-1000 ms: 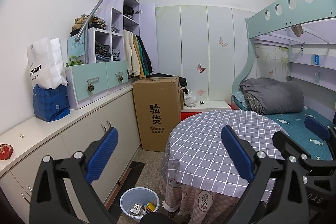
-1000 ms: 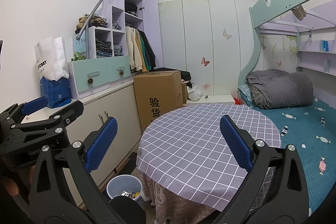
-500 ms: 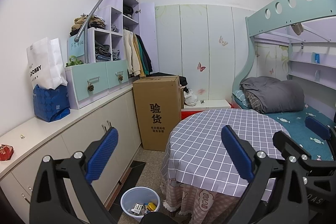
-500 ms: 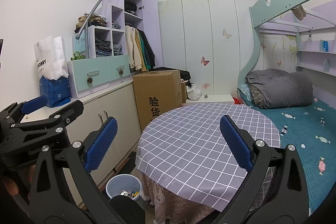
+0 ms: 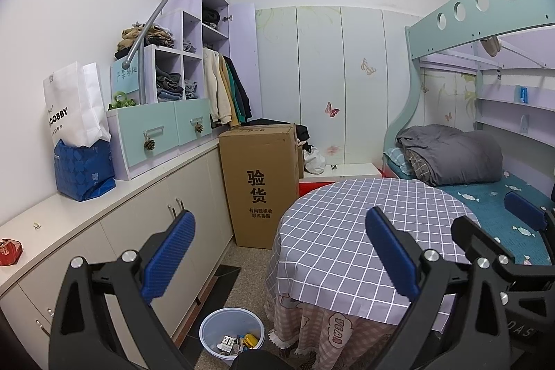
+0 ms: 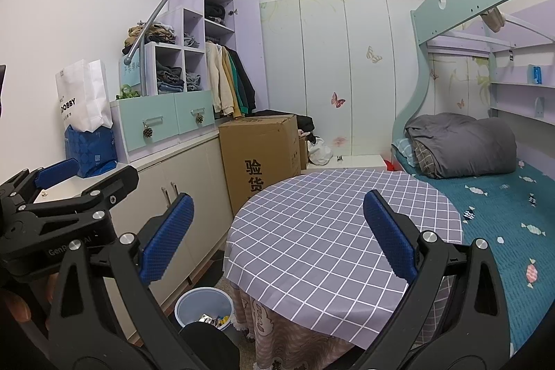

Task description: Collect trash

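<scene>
The blue trash bin (image 5: 231, 332) stands on the floor, between the round table (image 5: 353, 231) and the long white cabinet (image 5: 114, 221). Small bits of trash (image 5: 239, 343) lie in the bottom of it (wrappers, some yellow, some white). A red crumpled wrapper (image 5: 9, 251) lies on the cabinet top, far to the left.

The left gripper (image 5: 277, 257) is held up in the air with its blue pads spread wide and nothing between them. The right gripper (image 6: 275, 236) is wide too, and holds nothing. They are side by side: each one shows at the edge of the other's view.

The table has a grey checked cloth (image 6: 333, 231) on it. Behind it stands a tall brown cardboard box (image 5: 262, 182). A white paper bag (image 5: 71, 108) sits in a blue bag (image 5: 83, 169) on the cabinet top. To the right is a bed with a folded grey blanket (image 5: 451, 153).
</scene>
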A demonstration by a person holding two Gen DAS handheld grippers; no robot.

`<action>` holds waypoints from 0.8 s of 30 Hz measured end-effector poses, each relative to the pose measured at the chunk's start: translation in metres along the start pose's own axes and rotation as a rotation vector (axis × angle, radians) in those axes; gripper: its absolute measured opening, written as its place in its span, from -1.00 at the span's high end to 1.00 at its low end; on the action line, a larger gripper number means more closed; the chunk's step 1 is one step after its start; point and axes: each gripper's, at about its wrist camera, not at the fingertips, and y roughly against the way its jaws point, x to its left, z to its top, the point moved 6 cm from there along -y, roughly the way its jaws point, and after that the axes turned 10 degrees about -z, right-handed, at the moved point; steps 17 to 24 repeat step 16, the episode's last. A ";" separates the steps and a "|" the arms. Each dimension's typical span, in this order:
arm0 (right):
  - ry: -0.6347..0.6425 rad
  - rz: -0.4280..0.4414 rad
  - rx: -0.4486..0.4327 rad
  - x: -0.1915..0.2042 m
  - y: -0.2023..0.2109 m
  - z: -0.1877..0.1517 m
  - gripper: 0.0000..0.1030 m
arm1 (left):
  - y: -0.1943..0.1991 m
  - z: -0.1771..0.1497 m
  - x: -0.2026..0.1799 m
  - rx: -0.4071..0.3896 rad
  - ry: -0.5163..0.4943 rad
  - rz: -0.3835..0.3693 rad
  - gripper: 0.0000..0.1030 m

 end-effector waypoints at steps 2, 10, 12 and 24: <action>0.001 -0.001 -0.001 0.000 0.000 0.000 -0.86 | -0.001 0.000 0.000 0.002 -0.001 0.000 -0.87; -0.009 -0.005 0.011 -0.006 -0.003 -0.010 -0.86 | -0.004 -0.004 0.005 0.017 -0.006 -0.005 -0.87; -0.013 -0.005 0.015 -0.007 -0.004 -0.010 -0.86 | -0.006 -0.006 0.006 0.029 -0.001 -0.011 -0.87; -0.020 -0.006 0.026 -0.010 -0.007 -0.013 -0.86 | -0.011 -0.010 0.006 0.046 -0.005 -0.017 -0.87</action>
